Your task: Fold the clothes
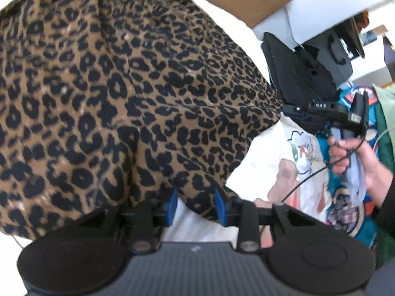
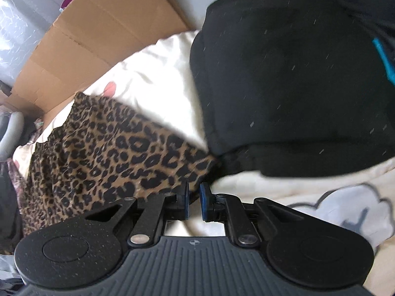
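Note:
A leopard-print garment (image 1: 111,86) lies spread over white printed bedding (image 1: 261,162) and fills most of the left wrist view. My left gripper (image 1: 196,206) is shut on a bunched bit of its near hem, which sits between the blue pads (image 1: 171,207). The right gripper (image 1: 287,109), held by a hand (image 1: 350,157), meets the garment's far right corner. In the right wrist view the leopard-print garment (image 2: 111,148) runs up to my right gripper (image 2: 194,197), whose pads stand almost together on that corner. The hem between the two grippers looks fairly taut.
A black garment or bag (image 2: 296,86) lies just right of the leopard cloth, also the dark shape (image 1: 296,74). Flat cardboard (image 2: 98,32) leans behind the bedding. A teal printed jersey (image 1: 345,204) lies near the person's hand. Cartoon-printed white fabric (image 2: 345,209) is under the right gripper.

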Tool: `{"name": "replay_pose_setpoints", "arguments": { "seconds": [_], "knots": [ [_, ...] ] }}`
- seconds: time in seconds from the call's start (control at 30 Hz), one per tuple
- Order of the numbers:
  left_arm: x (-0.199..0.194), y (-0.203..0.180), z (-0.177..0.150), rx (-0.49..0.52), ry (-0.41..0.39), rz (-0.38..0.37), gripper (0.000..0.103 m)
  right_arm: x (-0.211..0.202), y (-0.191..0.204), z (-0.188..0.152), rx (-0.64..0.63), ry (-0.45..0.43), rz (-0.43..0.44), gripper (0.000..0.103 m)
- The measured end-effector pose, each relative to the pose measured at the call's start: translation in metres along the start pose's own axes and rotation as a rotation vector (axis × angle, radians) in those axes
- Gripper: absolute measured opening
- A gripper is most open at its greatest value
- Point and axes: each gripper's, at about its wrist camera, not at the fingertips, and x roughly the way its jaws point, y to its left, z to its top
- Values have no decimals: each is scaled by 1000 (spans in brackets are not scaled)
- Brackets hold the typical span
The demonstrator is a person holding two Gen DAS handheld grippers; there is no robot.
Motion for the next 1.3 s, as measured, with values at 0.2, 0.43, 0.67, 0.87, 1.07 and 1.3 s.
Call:
{"name": "replay_pose_setpoints", "arguments": {
  "seconds": [0.2, 0.43, 0.67, 0.87, 1.07, 1.3],
  "knots": [
    [8, 3, 0, -73, 19, -36, 36, 15, -2, -7, 78, 39, 40, 40],
    [-1, 18, 4, -196, -9, -59, 48, 12, -10, -7, 133, 24, 72, 40],
    [10, 13, 14, -250, -20, 21, 52, 18, -5, -11, 105, 42, 54, 40],
    [32, 6, 10, -223, 67, 79, 36, 19, -2, -12, 90, 43, 48, 40],
    [40, 11, -5, -236, 136, 73, 27, 21, -5, -10, 101, 37, 48, 40],
    [40, 16, -16, -251, 169, 45, 10, 24, -13, -5, 158, -5, 7, 36]
  ]
}}
